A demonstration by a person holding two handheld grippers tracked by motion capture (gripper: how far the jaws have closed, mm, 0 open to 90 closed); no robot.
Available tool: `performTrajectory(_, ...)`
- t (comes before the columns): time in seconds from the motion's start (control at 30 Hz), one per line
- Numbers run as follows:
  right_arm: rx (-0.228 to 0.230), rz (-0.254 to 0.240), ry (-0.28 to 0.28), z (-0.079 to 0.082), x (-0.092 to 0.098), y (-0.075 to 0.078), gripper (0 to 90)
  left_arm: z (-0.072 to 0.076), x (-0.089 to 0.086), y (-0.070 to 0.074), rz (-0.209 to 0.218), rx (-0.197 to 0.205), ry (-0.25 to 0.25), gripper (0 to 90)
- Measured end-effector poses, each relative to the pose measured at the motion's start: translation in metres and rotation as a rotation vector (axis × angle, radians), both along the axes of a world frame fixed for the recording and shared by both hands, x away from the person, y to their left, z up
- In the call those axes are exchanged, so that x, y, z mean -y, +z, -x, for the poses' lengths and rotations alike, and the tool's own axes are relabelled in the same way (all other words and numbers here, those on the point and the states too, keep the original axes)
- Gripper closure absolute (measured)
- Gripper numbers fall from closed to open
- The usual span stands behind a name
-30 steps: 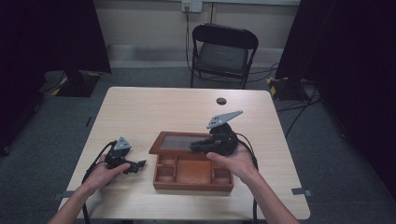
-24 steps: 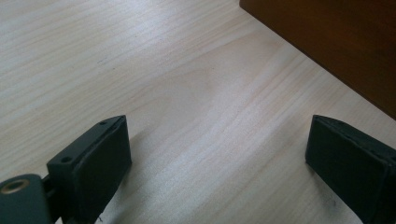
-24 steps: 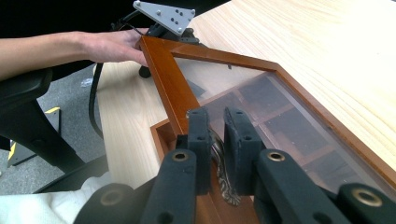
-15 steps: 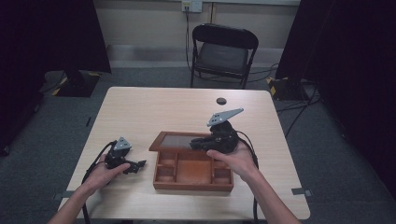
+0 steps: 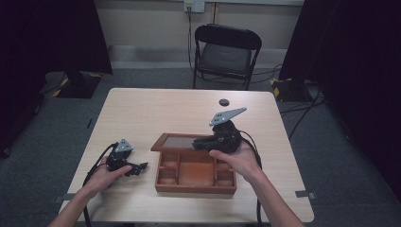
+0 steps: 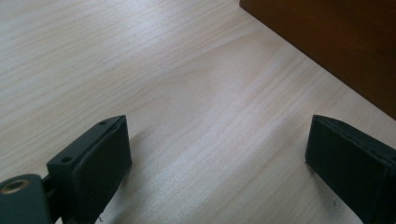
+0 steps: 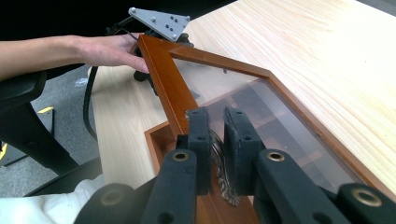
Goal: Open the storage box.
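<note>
A brown wooden box (image 5: 196, 182) with several compartments lies near the table's front middle. Its glass-paned lid (image 5: 175, 142) is tilted up at the back. My right gripper (image 5: 196, 143) is at the lid's edge; in the right gripper view it (image 7: 216, 116) is shut on an ornate metal clasp (image 7: 219, 154) on the lid frame (image 7: 163, 70). My left gripper (image 5: 139, 168) rests on the table left of the box. In the left gripper view it (image 6: 217, 140) stands open over bare wood, with the box side (image 6: 336, 42) at the upper right.
A small black round object (image 5: 223, 102) lies on the table's far side. A black folding chair (image 5: 227, 52) stands beyond the far edge. Cables trail from both grippers toward the table's (image 5: 142, 109) front edge.
</note>
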State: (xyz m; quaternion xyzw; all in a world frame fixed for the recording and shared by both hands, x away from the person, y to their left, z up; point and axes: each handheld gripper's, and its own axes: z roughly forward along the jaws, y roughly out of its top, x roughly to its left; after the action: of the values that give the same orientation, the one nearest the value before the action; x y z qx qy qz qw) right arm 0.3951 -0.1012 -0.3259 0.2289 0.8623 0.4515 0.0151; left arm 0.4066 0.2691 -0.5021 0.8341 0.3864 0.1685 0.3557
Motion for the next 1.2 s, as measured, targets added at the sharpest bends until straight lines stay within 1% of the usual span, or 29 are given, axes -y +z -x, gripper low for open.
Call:
performTrajectory(0.43,-0.009,-0.003,-0.007,-0.003,0.0,0.003,81.9,0.0,0.0,0.0,0.004,-0.003,0.002,6.0)
performTrajectory(0.77,0.001,-0.011,-0.012,-0.005,-0.001,0.005,82.1,0.0,0.0,0.0,0.002,0.0,0.001,6.1)
performTrajectory(0.87,-0.004,-0.015,-0.013,-0.006,-0.001,0.006,82.1,0.0,0.0,0.0,0.006,-0.002,0.003,6.1)
performTrajectory(1.0,-0.011,-0.016,-0.011,-0.009,-0.001,0.007,82.1,0.0,0.0,0.0,0.0,0.0,0.0,6.0)
performTrajectory(1.03,-0.014,-0.017,-0.012,-0.009,-0.001,0.008,82.2,0.0,0.0,0.0,0.008,-0.003,0.004,6.0)
performTrajectory(1.2,-0.018,-0.019,-0.011,-0.012,-0.001,0.01,82.2,0.0,0.0,0.0,-0.001,0.0,0.0,6.0)
